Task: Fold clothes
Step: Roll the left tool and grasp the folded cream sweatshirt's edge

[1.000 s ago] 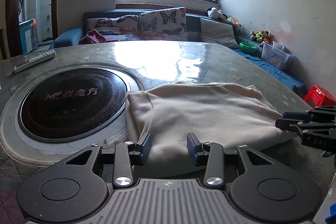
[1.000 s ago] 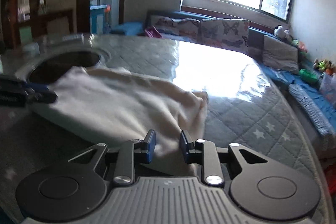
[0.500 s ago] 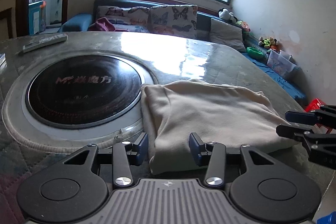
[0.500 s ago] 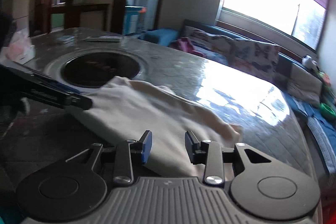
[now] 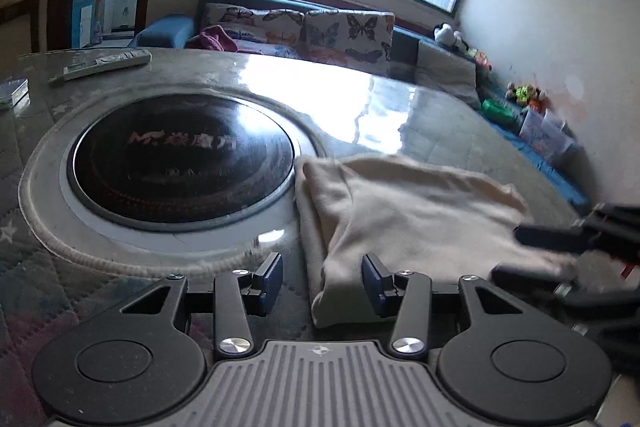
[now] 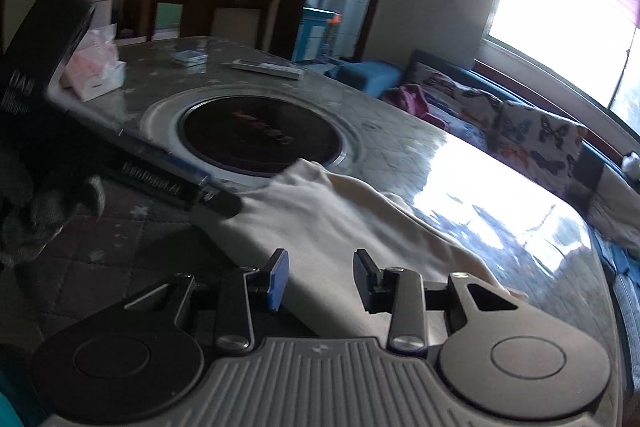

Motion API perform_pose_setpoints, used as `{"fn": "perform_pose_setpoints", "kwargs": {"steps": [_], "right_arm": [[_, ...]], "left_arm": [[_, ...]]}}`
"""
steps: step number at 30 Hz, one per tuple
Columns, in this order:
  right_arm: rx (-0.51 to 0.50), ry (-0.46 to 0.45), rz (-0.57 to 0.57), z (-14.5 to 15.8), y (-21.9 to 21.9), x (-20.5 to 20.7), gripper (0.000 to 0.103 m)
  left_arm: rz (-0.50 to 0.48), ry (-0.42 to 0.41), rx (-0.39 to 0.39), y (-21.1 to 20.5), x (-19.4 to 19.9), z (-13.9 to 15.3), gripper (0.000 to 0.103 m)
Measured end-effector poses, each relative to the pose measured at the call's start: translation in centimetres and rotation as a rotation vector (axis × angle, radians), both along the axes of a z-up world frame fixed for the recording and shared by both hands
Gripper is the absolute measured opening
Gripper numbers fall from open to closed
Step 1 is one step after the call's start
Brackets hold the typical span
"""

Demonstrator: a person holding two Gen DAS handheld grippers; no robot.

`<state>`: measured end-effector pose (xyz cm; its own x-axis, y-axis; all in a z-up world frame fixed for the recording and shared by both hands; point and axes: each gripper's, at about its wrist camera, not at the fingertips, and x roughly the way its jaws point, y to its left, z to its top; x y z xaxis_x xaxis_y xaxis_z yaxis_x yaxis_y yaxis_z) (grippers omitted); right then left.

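Through my left wrist camera, my left claw [image 5: 322, 285] is hanging with its pads apart and gripping nothing. The folded cream garment [image 5: 404, 215] is lying on the table [image 5: 432, 123] just ahead, its near corner reaching between my pads without touching them. The round black cooktop [image 5: 180, 163] is sitting ahead to the left.

Through my right wrist camera, my right claw [image 6: 322, 281] is standing parted and empty too, the garment [image 6: 344, 227] spreading beneath and beyond it. My left claw [image 6: 216, 201] is hovering at the cloth's left edge.
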<state>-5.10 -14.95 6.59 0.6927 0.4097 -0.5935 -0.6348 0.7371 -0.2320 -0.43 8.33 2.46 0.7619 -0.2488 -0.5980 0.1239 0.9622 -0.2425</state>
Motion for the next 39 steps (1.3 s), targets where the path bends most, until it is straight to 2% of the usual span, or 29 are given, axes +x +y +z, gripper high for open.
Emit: {"fn": "perform_pose_setpoints", "kwargs": {"steps": [5, 9, 11, 21, 24, 25, 26, 28, 35, 39], "right_arm": [[-0.038, -0.009, 0.079, -0.2, 2.5, -0.1, 0.036], [-0.077, -0.020, 0.142, -0.7, 4.5, -0.3, 0.036], [-0.099, -0.026, 0.172, -1.1, 5.5, -0.3, 0.036], [-0.206, -0.015, 0.260, -3.3, 9.6, 0.3, 0.035], [-0.217, -0.029, 0.241, -3.6, 9.7, 0.5, 0.021], [-0.220, -0.033, 0.234, -3.7, 9.7, 0.5, 0.013], [-0.204, -0.026, 0.221, -3.5, 9.5, 0.7, 0.008], [-0.161, -0.005, 0.202, -2.9, 8.8, 1.3, 0.007], [-0.008, 0.048, 0.153, -0.4, 6.4, 2.5, 0.006], [0.041, 0.054, 0.139, 0.7, 5.1, 2.7, 0.006]], "left_arm": [[0.051, -0.003, -0.035, 2.2, 0.8, 1.3, 0.051], [0.103, 0.022, -0.086, 3.9, 1.7, 2.0, 0.061], [0.119, 0.029, -0.103, 4.5, 2.0, 2.2, 0.062], [0.103, 0.100, -0.243, 4.8, 3.0, 2.0, 0.066], [0.102, 0.118, -0.273, 4.7, 3.3, 1.8, 0.067], [0.104, 0.122, -0.281, 4.6, 3.4, 1.8, 0.068], [0.109, 0.130, -0.293, 4.6, 3.6, 1.6, 0.068], [0.120, 0.155, -0.331, 4.7, 4.0, 1.3, 0.069], [0.140, 0.236, -0.451, 4.3, 5.4, 0.2, 0.069], [0.166, 0.282, -0.533, 3.8, 6.1, -0.4, 0.073]]}}
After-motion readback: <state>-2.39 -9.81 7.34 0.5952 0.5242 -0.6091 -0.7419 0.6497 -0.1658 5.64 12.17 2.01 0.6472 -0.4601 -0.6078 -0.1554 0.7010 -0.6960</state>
